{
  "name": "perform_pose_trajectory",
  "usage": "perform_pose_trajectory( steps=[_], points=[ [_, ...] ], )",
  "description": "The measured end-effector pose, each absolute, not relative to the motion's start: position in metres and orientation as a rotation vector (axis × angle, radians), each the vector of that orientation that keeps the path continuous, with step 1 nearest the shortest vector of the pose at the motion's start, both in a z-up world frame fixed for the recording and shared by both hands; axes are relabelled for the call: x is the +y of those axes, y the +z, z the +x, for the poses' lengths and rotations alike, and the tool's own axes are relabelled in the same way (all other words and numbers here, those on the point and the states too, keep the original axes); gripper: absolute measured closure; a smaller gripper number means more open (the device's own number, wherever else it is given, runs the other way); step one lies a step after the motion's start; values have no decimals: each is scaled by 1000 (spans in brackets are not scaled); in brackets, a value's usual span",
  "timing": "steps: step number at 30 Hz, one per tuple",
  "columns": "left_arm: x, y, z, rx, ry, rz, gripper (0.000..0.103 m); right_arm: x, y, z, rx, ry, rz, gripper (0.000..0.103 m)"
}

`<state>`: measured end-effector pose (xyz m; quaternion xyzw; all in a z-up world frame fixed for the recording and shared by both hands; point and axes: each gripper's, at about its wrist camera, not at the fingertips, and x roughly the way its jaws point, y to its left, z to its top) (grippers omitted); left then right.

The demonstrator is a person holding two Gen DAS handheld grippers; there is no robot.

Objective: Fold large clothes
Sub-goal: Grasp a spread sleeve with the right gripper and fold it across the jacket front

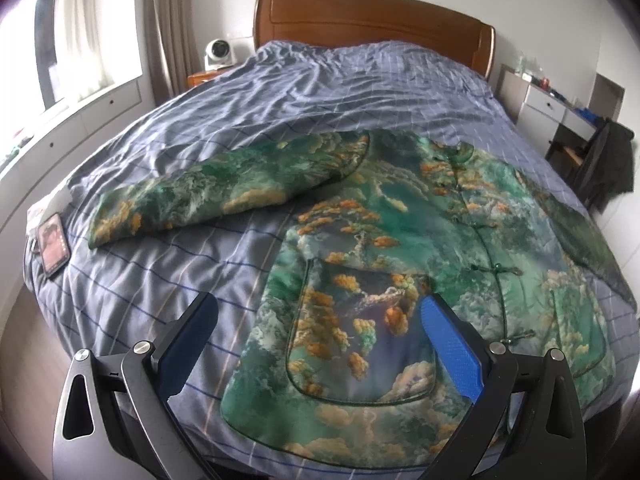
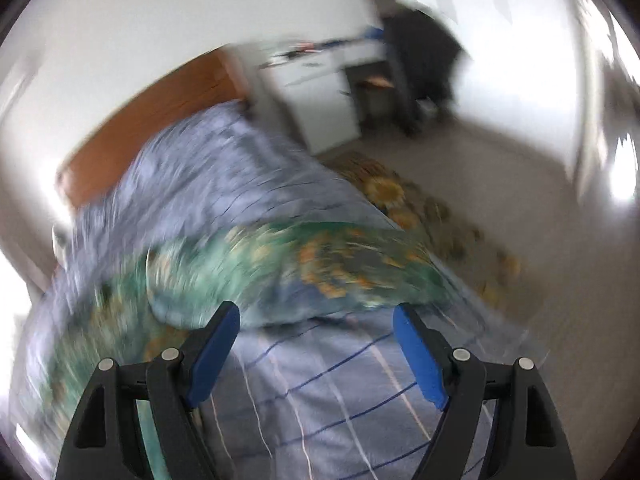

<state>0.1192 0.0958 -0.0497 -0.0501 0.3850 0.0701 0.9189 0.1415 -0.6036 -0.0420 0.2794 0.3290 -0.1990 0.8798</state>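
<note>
Left wrist: phone (image 1: 53, 246) beside jacket (image 1: 400, 280) sleeve

The left gripper (image 1: 318, 312) is hovering with its jaws wide apart over the lower front of a green patterned jacket (image 1: 400, 260) that is lying spread on the bed (image 1: 280, 92), one sleeve (image 1: 224, 188) stretching toward a phone (image 1: 53, 245).

Green cloud-print jacket (image 1: 400, 248), spread flat; one sleeve outstretched
</note>
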Motion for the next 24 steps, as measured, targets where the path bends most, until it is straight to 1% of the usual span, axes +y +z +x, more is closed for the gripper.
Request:
perform_pose_trajectory(
  steps=[3, 4, 7, 8, 10, 12, 14, 15, 16, 18, 20, 24],
  points=[
    [91, -48, 120, 791, 139, -91, 2, -641, -68, 141, 674, -412, 843, 22],
    [90, -47, 119, 790, 138, -88, 2, -652, -84, 142, 678, -401, 973, 22],
    [90, -46, 120, 791, 139, -85, 2, -662, -118, 148, 659, -369, 1223, 22],
    [89, -46, 119, 792, 140, -86, 2, -664, -132, 155, 662, -343, 1288, 22],
    [89, -44, 119, 794, 146, -89, 2, -668, -150, 167, 663, -374, 1330, 23],
    [92, -42, 116, 790, 153, -96, 2, -673, -167, 174, 638, -436, 1365, 27],
    [96, -40, 115, 788, 159, -101, 2, -677, -175, 180, 605, -486, 1388, 42],
    [98, -41, 114, 789, 164, -102, 2, -678, -175, 184, 604, -505, 1371, 70],
    [99, -42, 113, 793, 170, -103, 2, -677, -169, 190, 610, -541, 1313, 90],
    [103, -45, 113, 801, 176, -107, 1, -673, -152, 193, 580, -555, 1219, 92],
    [106, -50, 114, 811, 184, -114, 2, -654, -116, 201, 527, -509, 1054, 93],
    [104, -61, 120, 840, 177, -137, 2, -559, -24, 223, 478, -313, 554, 93]
  ],
)
